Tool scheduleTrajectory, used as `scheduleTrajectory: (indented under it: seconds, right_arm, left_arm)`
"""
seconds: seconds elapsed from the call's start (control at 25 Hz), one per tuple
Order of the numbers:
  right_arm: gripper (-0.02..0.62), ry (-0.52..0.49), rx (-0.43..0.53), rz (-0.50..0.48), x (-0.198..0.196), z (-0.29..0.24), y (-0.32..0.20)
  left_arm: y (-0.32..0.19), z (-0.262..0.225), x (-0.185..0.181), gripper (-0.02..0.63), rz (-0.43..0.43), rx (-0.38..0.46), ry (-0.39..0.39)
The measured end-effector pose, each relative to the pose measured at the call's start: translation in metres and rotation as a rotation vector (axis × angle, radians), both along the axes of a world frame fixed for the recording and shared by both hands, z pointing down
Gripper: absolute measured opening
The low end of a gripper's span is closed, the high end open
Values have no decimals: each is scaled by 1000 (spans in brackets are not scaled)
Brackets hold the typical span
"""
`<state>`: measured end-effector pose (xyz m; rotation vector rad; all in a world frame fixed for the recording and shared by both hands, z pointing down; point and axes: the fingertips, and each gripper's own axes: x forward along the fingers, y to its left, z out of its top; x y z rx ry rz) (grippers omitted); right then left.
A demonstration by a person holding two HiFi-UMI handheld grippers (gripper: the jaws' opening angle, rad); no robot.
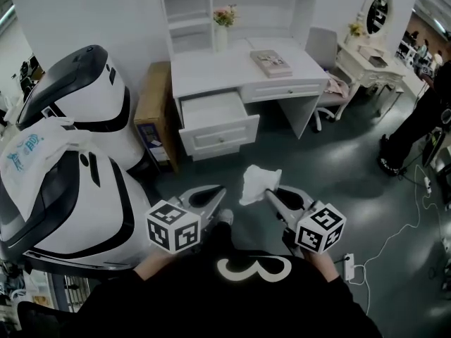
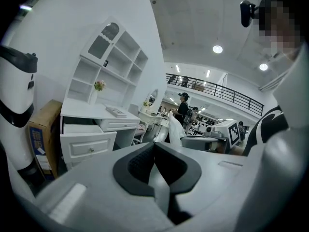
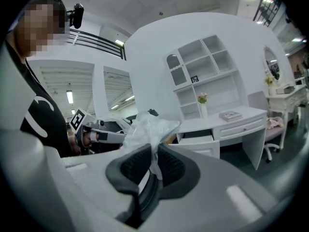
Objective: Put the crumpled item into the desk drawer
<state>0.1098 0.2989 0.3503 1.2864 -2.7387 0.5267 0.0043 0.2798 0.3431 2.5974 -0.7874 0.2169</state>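
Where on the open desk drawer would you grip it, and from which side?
Probably the small knob centred on the drawer's flat front, approached from the front: that face looks out into the room, and only the knob sticks out.

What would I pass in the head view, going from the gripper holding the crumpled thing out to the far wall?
right gripper → crumpled item → open desk drawer → book → flower vase → shelves

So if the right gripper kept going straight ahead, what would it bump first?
Probably the open desk drawer. The right gripper, shut on the crumpled item, aims at it across the floor, though depth is unclear.
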Motion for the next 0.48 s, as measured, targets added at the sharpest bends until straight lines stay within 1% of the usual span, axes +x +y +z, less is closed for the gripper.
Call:
scheduleTrajectory:
  seconds: [0.08, 0.16, 0.48]
  right_arm:
    - [44, -5, -8, 2, 3, 2, -13]
    - [44, -10, -19, 5, 4, 4, -36]
    - [44, -18, -76, 14, 2, 10, -158]
  left_arm:
    - [-13, 2, 2, 9, -1, -8, -5]
    - [-37, 3, 3, 9, -1, -19, -9]
    - [-161, 8, 2, 9, 5, -72, -19]
